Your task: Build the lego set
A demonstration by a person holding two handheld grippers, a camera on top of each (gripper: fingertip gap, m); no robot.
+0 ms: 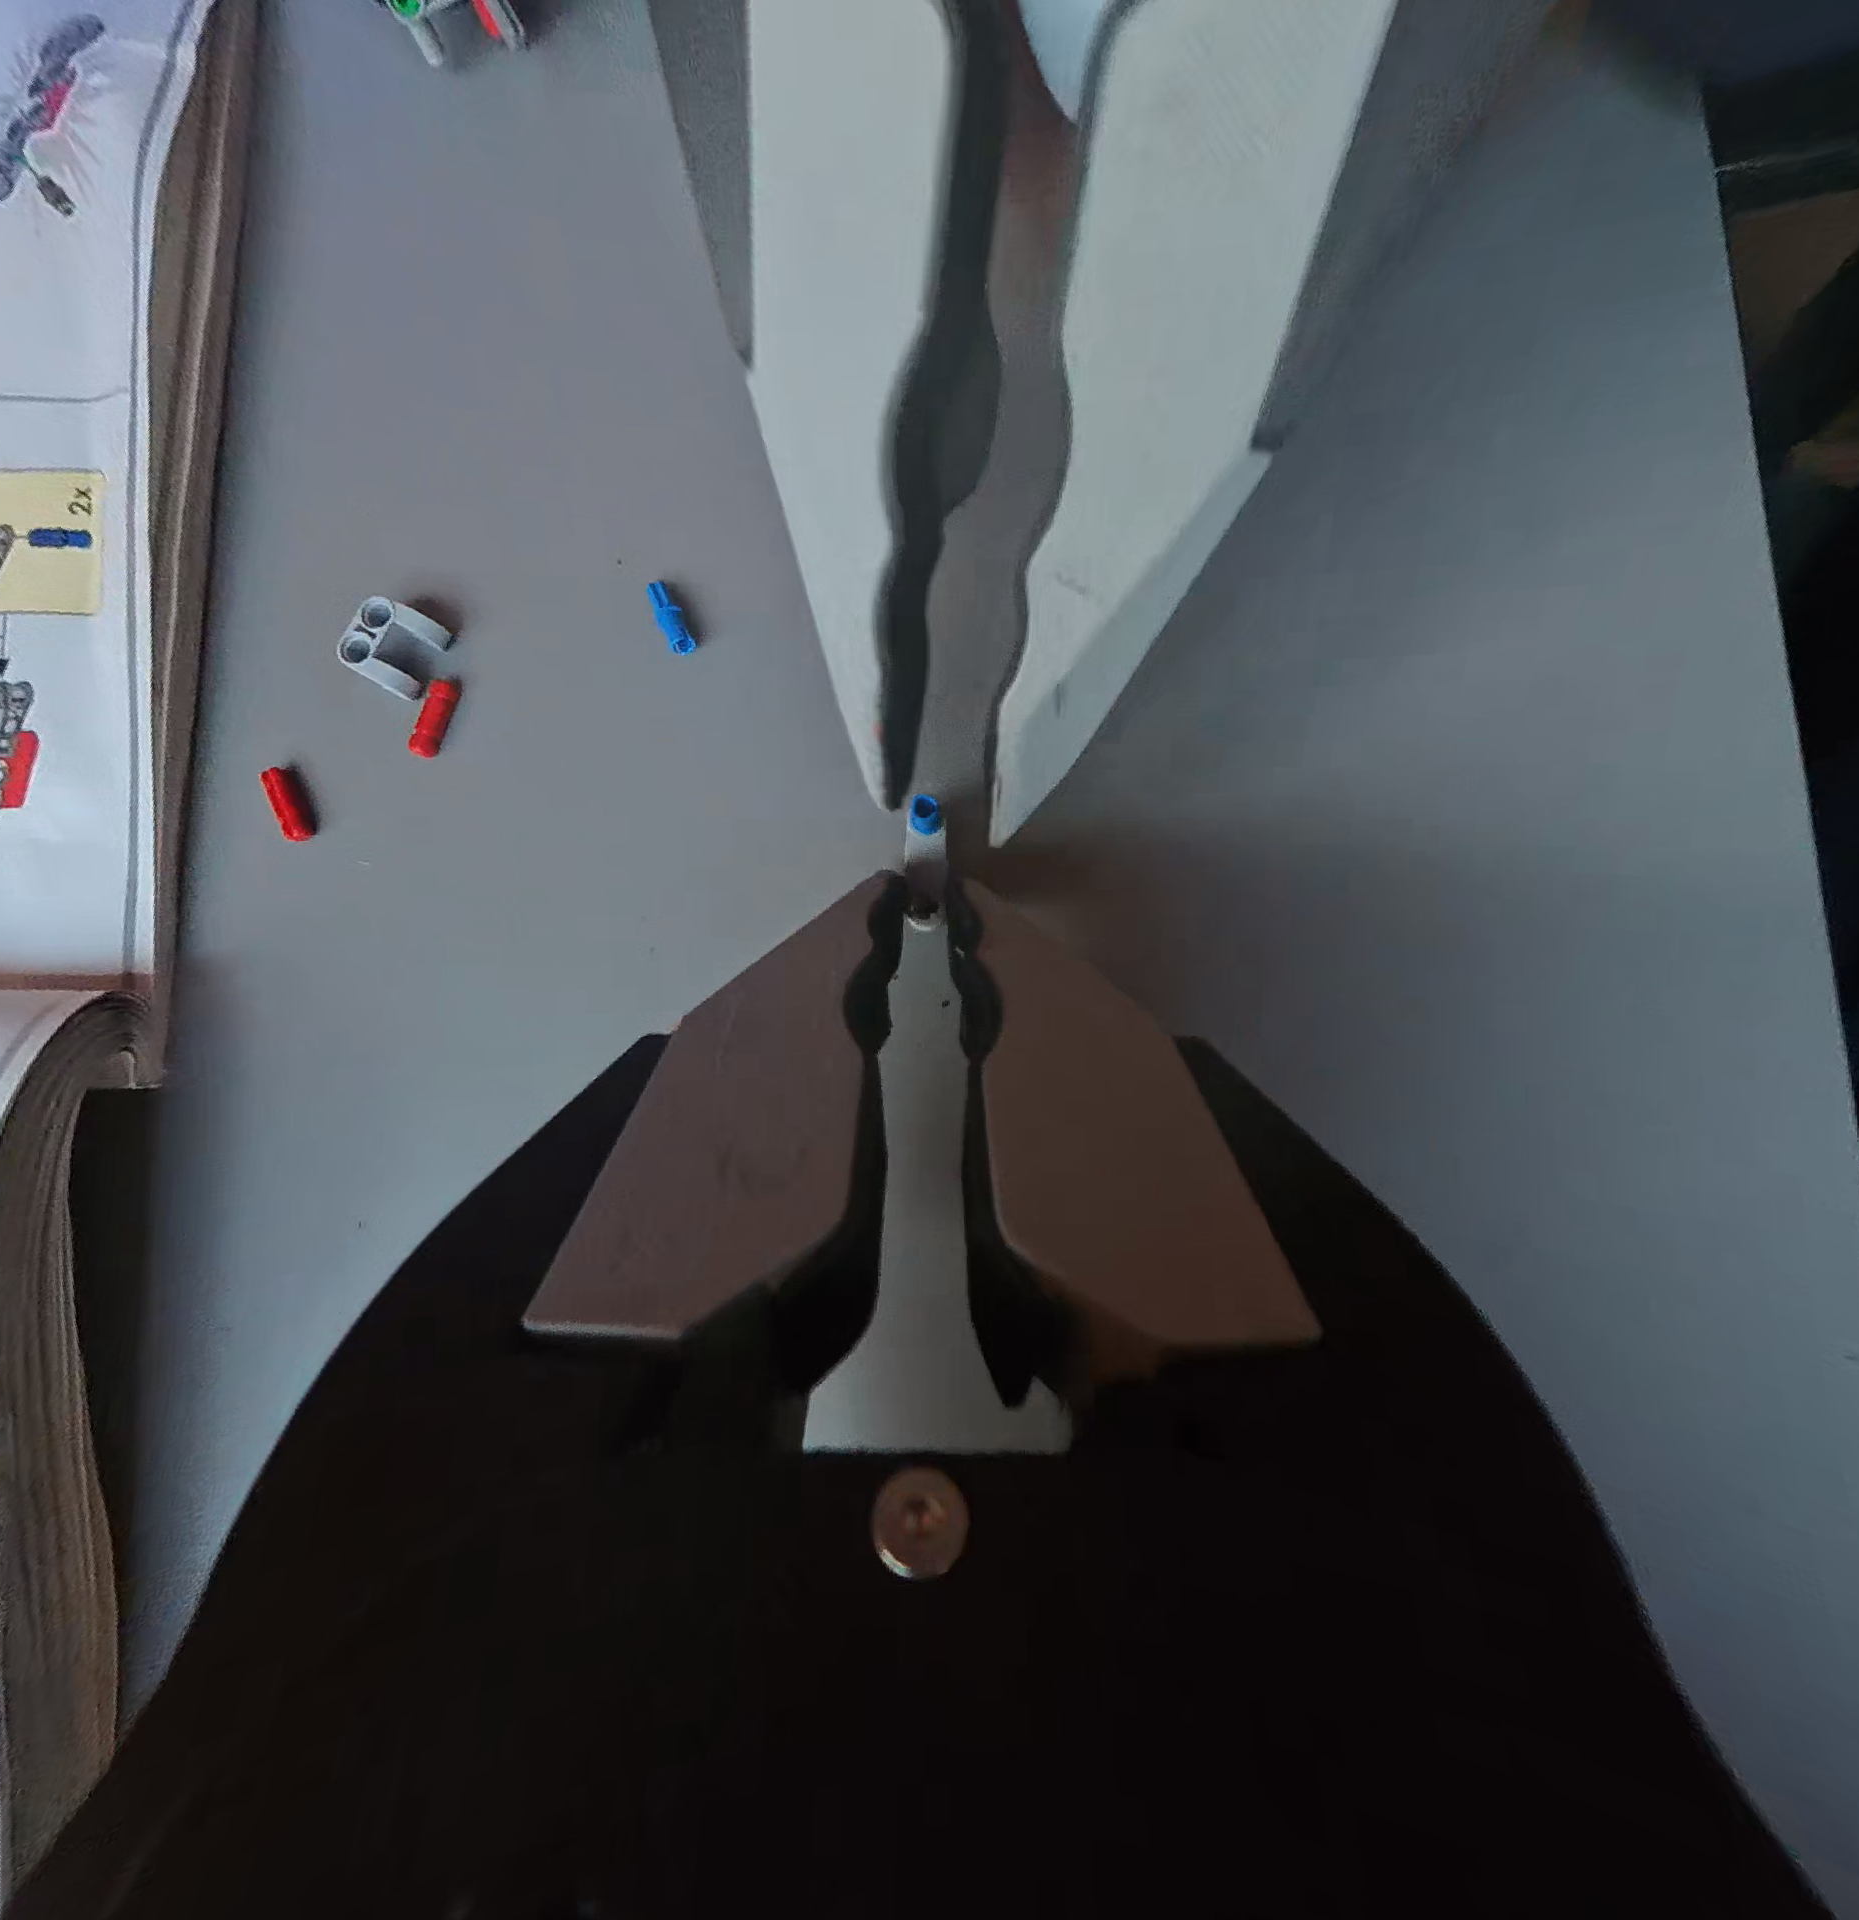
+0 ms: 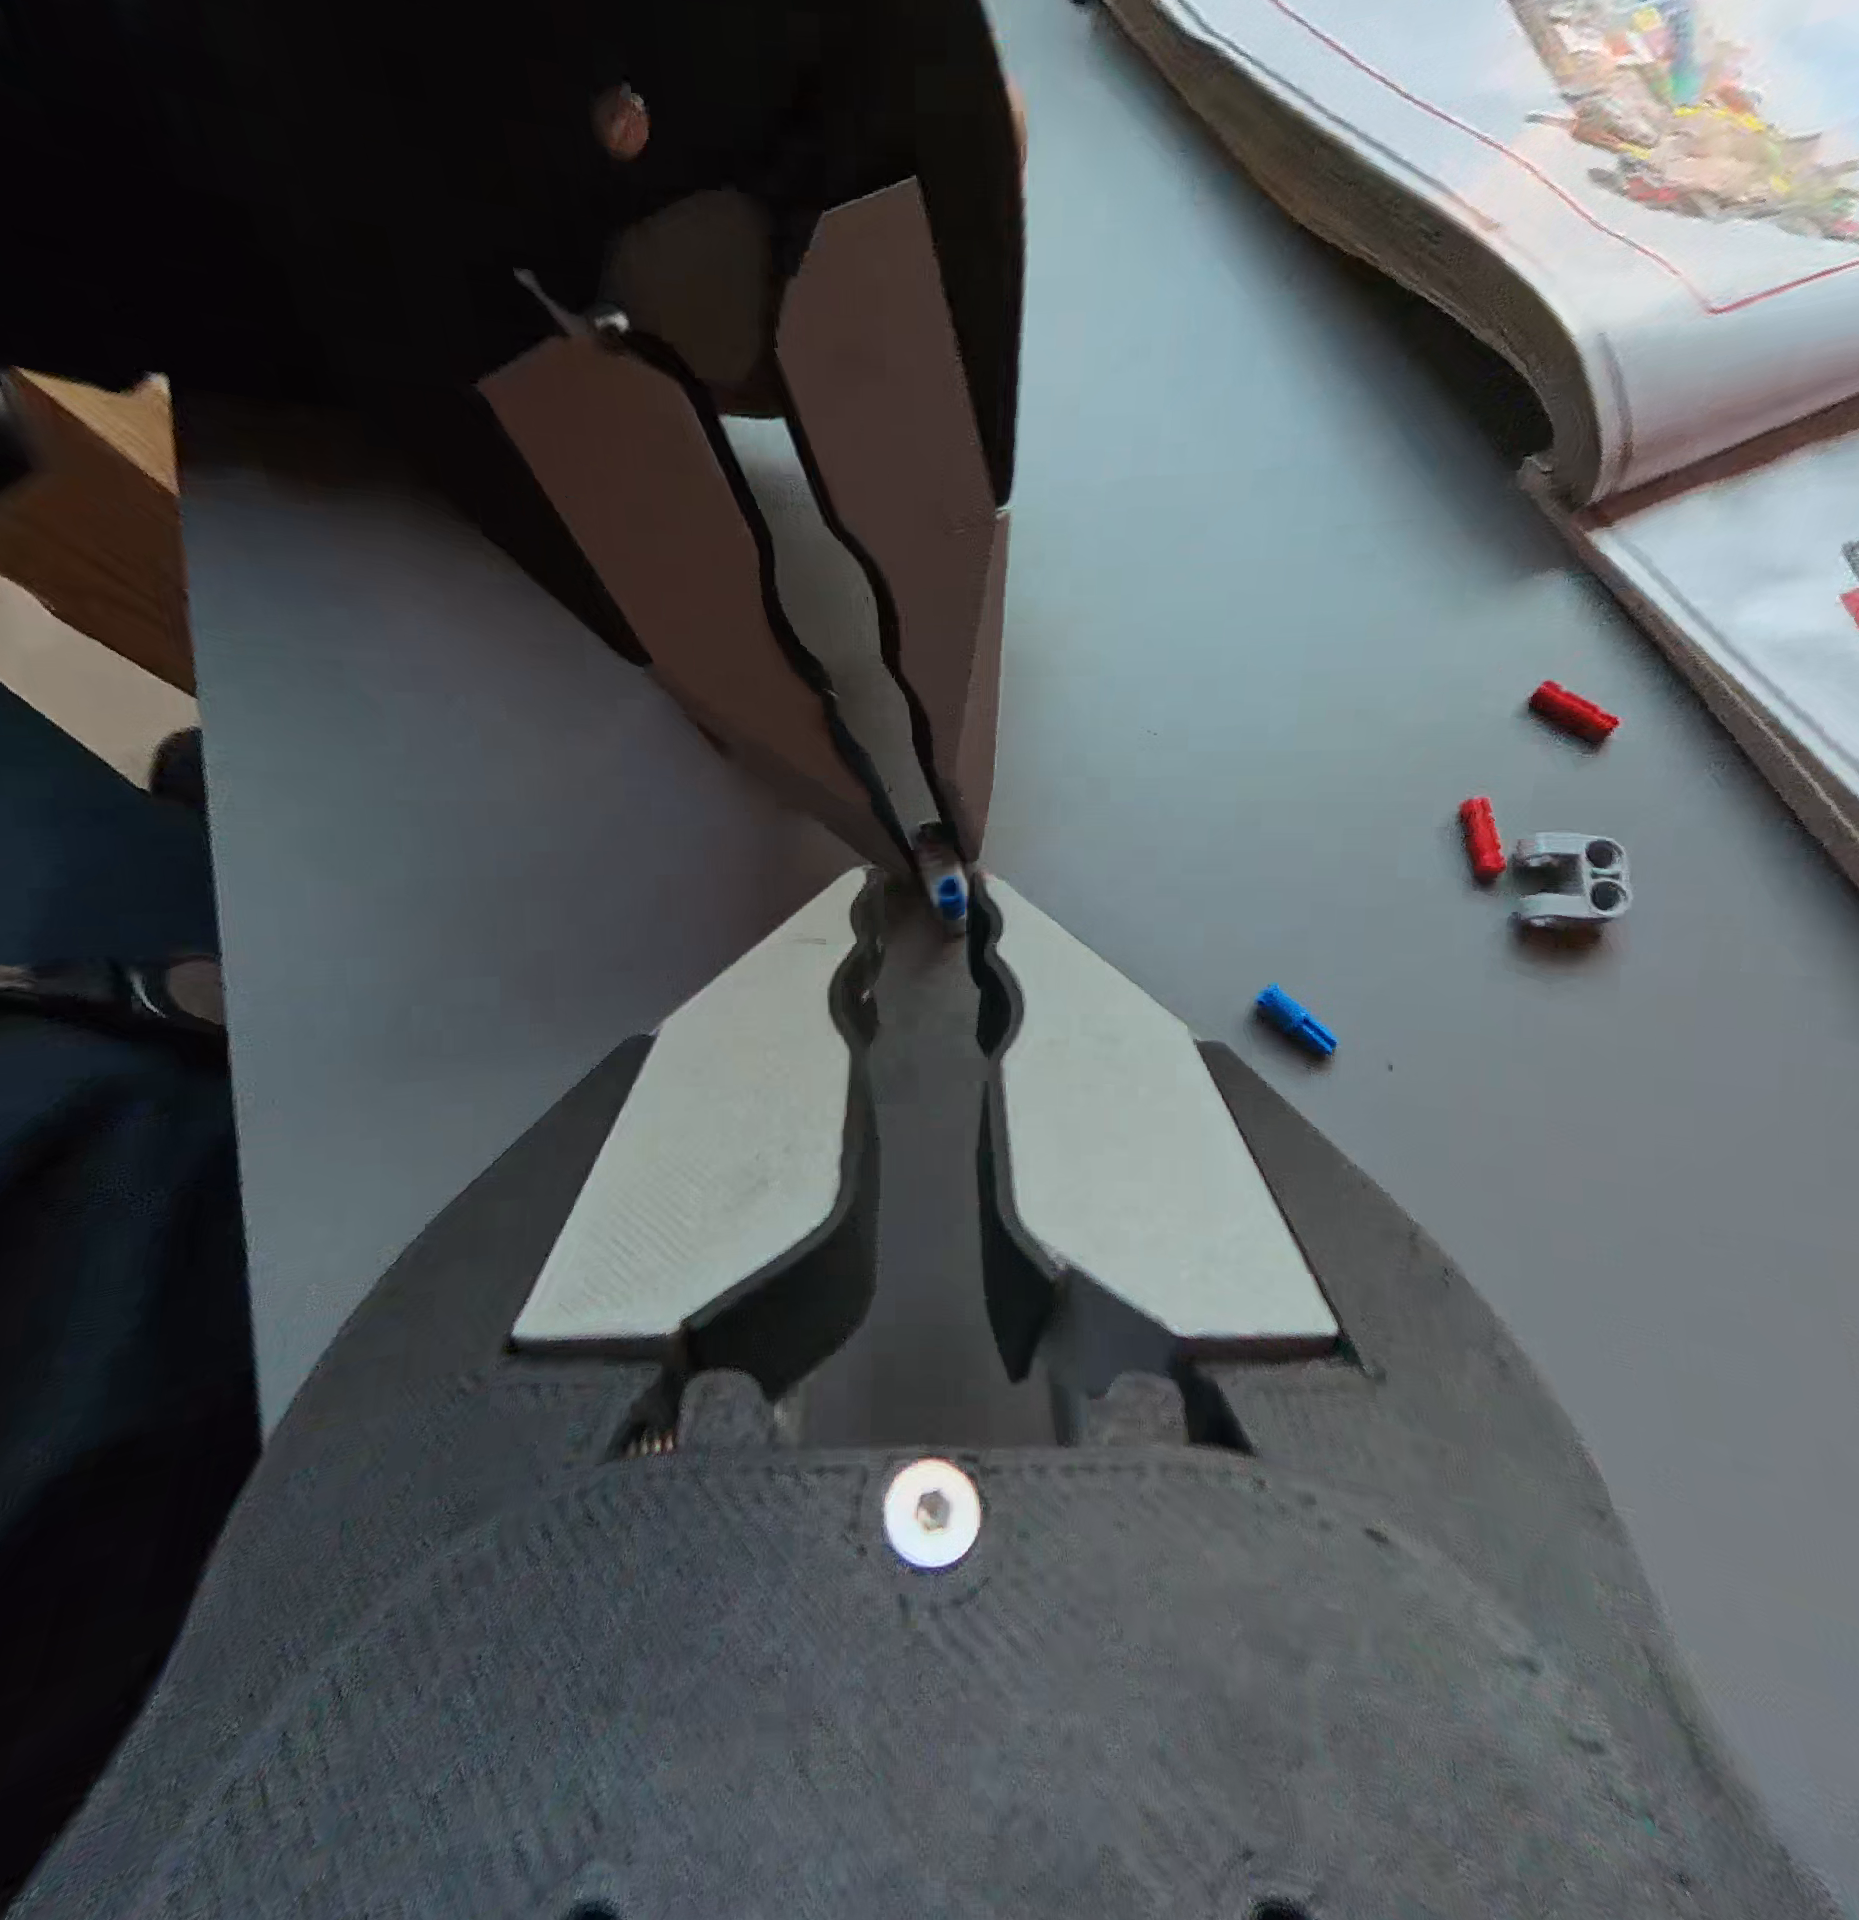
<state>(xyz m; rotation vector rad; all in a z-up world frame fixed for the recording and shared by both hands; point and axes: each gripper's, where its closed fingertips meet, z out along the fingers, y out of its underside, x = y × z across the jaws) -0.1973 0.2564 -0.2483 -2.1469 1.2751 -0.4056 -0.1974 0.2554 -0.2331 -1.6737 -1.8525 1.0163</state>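
My left gripper [image 1: 920,899], with brown fingers, is shut on a small grey connector piece [image 1: 923,862] that has a blue pin [image 1: 925,814] sticking out of its far end. My right gripper [image 2: 925,888], with white fingers, meets it tip to tip. Its fingertips [image 1: 889,795] stand on either side of the blue pin [image 2: 951,896]. One pad is close to the pin and a gap shows at the other, so it is open. In the right wrist view the left gripper [image 2: 930,847] comes down from above with the grey piece [image 2: 933,844].
On the grey table lie a loose blue pin [image 1: 673,618] [image 2: 1296,1020], a grey double connector [image 1: 390,644] [image 2: 1574,881] and two red pins [image 1: 433,717] [image 1: 288,802]. An open instruction book [image 1: 52,623] [image 2: 1683,208] lies beyond them. The table edge [image 2: 208,831] is near. Both grippers' tips are close together, under 4 cm apart.
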